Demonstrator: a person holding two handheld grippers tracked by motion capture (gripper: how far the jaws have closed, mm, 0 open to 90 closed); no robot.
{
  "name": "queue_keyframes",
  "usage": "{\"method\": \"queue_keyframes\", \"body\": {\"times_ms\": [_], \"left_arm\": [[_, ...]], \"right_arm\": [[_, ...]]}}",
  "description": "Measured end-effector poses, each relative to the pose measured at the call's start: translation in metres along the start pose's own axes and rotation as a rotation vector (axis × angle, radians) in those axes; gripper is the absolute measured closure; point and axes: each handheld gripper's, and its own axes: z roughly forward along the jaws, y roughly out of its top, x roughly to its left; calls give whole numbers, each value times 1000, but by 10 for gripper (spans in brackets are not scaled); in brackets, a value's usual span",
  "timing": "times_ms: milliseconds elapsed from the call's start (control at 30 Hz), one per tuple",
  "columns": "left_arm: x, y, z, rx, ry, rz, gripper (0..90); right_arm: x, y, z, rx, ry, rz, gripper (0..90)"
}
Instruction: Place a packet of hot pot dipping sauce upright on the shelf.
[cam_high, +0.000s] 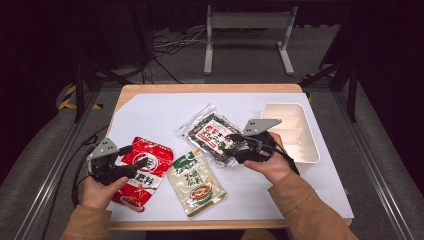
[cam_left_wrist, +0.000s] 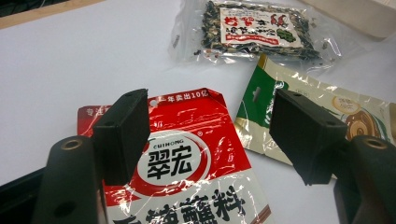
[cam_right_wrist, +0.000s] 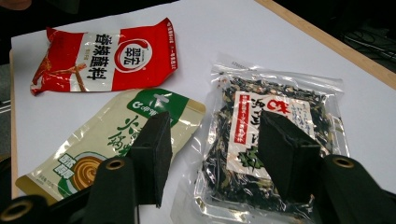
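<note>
- The left gripper (cam_high: 131, 166) is hovering at the left of the table over the red packet (cam_high: 143, 172); in the left gripper view its jaws are standing wide apart with nothing between them, the red packet (cam_left_wrist: 187, 168) lying flat beneath.
- The red packet is lying on the white sheet (cam_high: 150, 115) near the table's left front, its right edge just beside the green and cream packet (cam_high: 196, 182).
- The green and cream packet is lying flat at the middle front, between the red packet and the clear bag of dark dried bits (cam_high: 212, 134).
- The clear bag is sitting at the centre of the sheet, its lower corner near the top of the green and cream packet.
- The right gripper (cam_high: 231, 145) is hanging over the clear bag's right edge; in the right gripper view its jaws are standing apart above the clear bag (cam_right_wrist: 275, 140), gripping nothing.
- The white compartment tray (cam_high: 295, 130) is resting at the right, just beyond the right hand (cam_high: 272, 162).
</note>
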Motion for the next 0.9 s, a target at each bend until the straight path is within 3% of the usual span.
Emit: {"method": "queue_keyframes", "body": {"times_ms": [533,767,900], "left_arm": [[0,-3,-2,6,8,5,294],[0,-8,-7,10,21,-9,293],[0,-10,-9,13,29,-10,291]], "right_arm": [[8,24,31,25,66,-49,422],[6,32,47,31,95,-47,411],[7,37,59,34,130,-55,424]]}}
